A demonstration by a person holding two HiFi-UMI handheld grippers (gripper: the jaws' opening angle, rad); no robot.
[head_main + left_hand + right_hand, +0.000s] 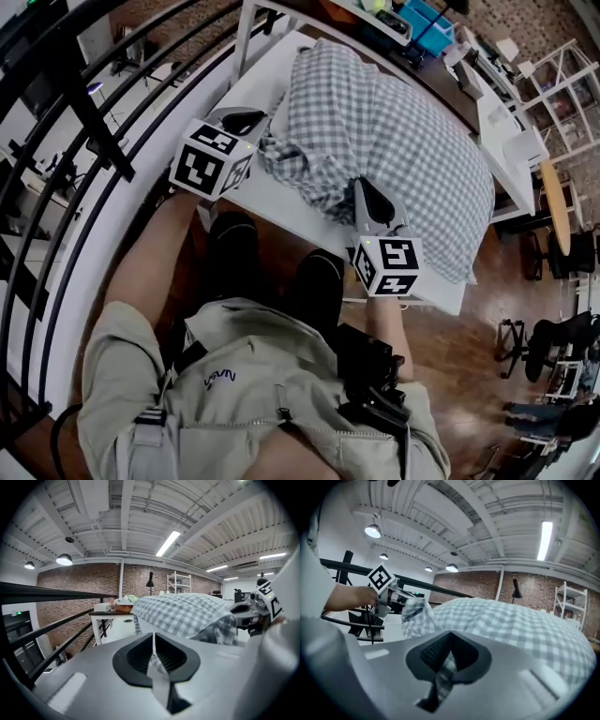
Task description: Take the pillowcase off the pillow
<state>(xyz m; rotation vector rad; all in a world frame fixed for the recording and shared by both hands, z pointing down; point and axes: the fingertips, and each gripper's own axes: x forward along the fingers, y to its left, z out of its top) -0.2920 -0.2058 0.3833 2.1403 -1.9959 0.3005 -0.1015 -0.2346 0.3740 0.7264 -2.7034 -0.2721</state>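
Note:
A pillow in a grey-and-white checked pillowcase [403,131] lies across the white table [272,202]. The case's open end is bunched at the near left corner [291,169]. My left gripper [264,122] is shut on that bunched edge; in the left gripper view a strip of checked cloth [157,665] shows pinched between its closed jaws [153,635]. My right gripper [360,184] is shut on the near edge of the case, and checked cloth [446,665] shows between its closed jaws [451,633]. The pillow inside is hidden by the cloth.
A black railing [103,122] runs along the left of the table. Another white table with a blue bin [427,21] stands behind, with white shelving [562,84] at the right. A round wooden tabletop [555,202] and black chairs [553,342] stand on the wood floor.

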